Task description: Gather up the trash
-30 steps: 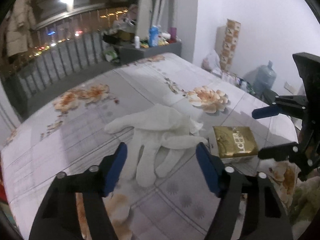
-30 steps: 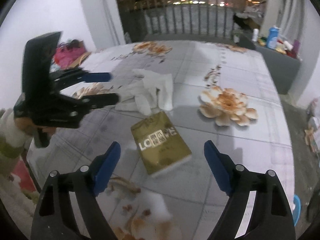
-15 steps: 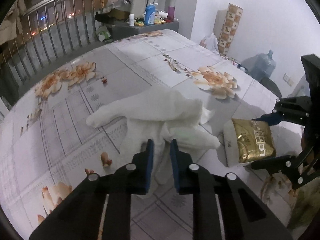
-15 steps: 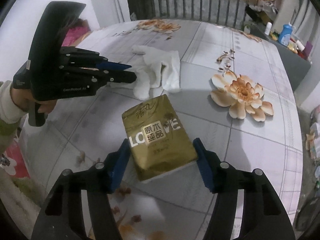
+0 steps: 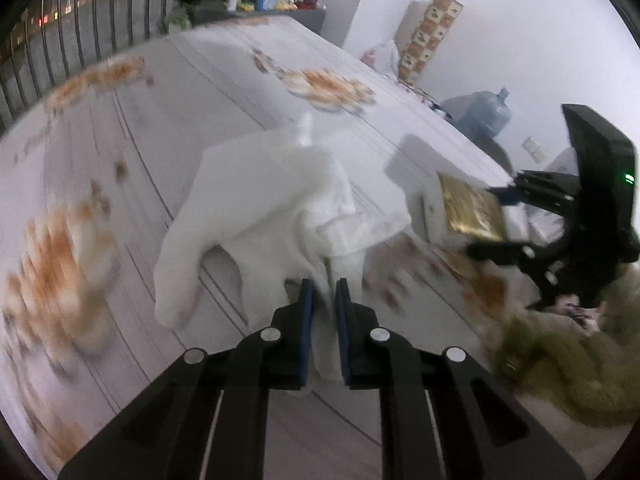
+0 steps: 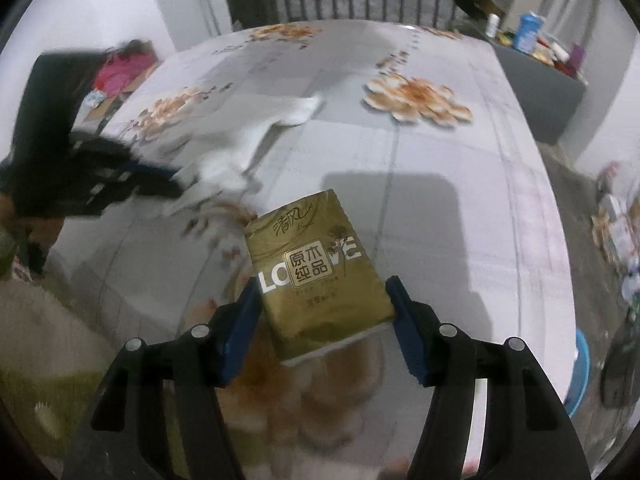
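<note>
My left gripper (image 5: 323, 294) is shut on a white glove (image 5: 264, 208) and holds it lifted off the flowered table (image 5: 168, 80), with the glove hanging from the pads. My right gripper (image 6: 323, 300) is shut on a gold tissue pack (image 6: 316, 264) and holds it above the table's near edge. In the left wrist view the right gripper (image 5: 496, 220) with the gold pack (image 5: 470, 212) is at the right. In the right wrist view the left gripper (image 6: 172, 184) and the glove (image 6: 240, 148) are at the left, blurred.
A blue water jug (image 5: 486, 114) and a tall patterned box (image 5: 428, 34) stand by the wall beyond the table. A grey cabinet (image 6: 540, 88) with bottles is at the far end. An olive-green sleeve (image 5: 568, 356) is at the lower right.
My left gripper closed on the glove and has lifted it off the table. My right gripper closed on the gold tissue pack and has raised it toward the near edge.
</note>
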### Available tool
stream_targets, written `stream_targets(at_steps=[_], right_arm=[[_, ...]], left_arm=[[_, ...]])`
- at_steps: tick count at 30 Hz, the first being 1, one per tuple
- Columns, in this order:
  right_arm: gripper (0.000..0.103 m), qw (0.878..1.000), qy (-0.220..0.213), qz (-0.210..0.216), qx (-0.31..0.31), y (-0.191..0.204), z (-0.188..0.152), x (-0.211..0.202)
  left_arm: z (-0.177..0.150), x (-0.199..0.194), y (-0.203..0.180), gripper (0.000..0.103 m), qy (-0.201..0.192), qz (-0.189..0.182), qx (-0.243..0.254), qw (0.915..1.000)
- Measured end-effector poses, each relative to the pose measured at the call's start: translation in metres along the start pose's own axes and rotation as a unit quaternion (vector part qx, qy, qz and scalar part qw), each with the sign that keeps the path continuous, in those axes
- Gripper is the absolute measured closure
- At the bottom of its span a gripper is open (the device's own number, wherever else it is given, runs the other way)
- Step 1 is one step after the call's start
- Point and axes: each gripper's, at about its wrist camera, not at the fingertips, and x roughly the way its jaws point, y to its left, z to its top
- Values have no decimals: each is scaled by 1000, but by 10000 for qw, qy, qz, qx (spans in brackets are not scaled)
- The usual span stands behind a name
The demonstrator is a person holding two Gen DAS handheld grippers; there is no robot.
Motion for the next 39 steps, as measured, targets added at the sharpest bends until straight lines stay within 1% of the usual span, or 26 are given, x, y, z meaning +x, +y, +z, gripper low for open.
stream_targets(at_steps=[2, 4, 5, 7, 10, 11, 12, 14, 16, 17, 18, 20, 23, 25, 27, 31, 39], right_arm=[[44, 9999, -3, -20, 133, -3, -7, -3], [44, 9996, -21, 13, 267, -9, -9, -2], [44, 9995, -44, 29, 316, -10, -9, -2], [44, 9994, -94, 11, 331, -12, -6, 0], [44, 9993, -148, -60, 333, -11, -4, 1], [44, 9993, -168, -89, 335, -11, -3, 1], [44, 9992, -192, -118, 335, -11, -3, 1], [44, 9990, -228, -136, 353, -12, -3, 0], [44, 9988, -249, -152, 385, -13, -2, 1], [44, 9987, -259, -164, 398, -13, -2, 2], [44, 9987, -266, -169, 401, -13, -2, 2], [44, 9986, -277, -182, 413, -13, -1, 2], [44, 9985, -290, -201, 418, -12, -1, 1], [44, 9985, -292, -210, 423, -13, -1, 2], [44, 9984, -293, -217, 435, -13, 0, 2], [44, 9984, -287, -232, 436, -13, 0, 3], [44, 9983, -290, -253, 435, -13, 1, 4]], left_arm=[[-10, -2, -8, 92, 120, -295, -164, 9994], [-18, -6, -18, 92, 186, -488, -217, 9984], [-18, -9, -21, 92, 153, -553, -206, 9981], [-14, -22, -25, 92, -78, -750, -184, 9970], [-4, -40, -26, 91, -572, -981, -249, 9932], [1, -45, -25, 91, -709, -924, -270, 9928], [4, -47, -25, 91, -769, -784, -271, 9936], [12, -44, -24, 91, -824, -264, -220, 9960], [15, -37, -22, 90, -748, 205, -203, 9968], [17, -30, -21, 85, -698, 405, -202, 9965], [19, -27, -21, 82, -688, 490, -216, 9962], [17, -20, -19, 69, -623, 623, -252, 9958], [12, -12, -16, 60, -491, 898, -272, 9944], [9, -6, -13, 56, -402, 1074, -376, 9927], [8, -4, -9, 54, -360, 1179, -456, 9913], [8, 3, -6, 53, -314, 1138, -618, 9911], [12, 10, -18, 53, -274, 1377, -271, 9897]])
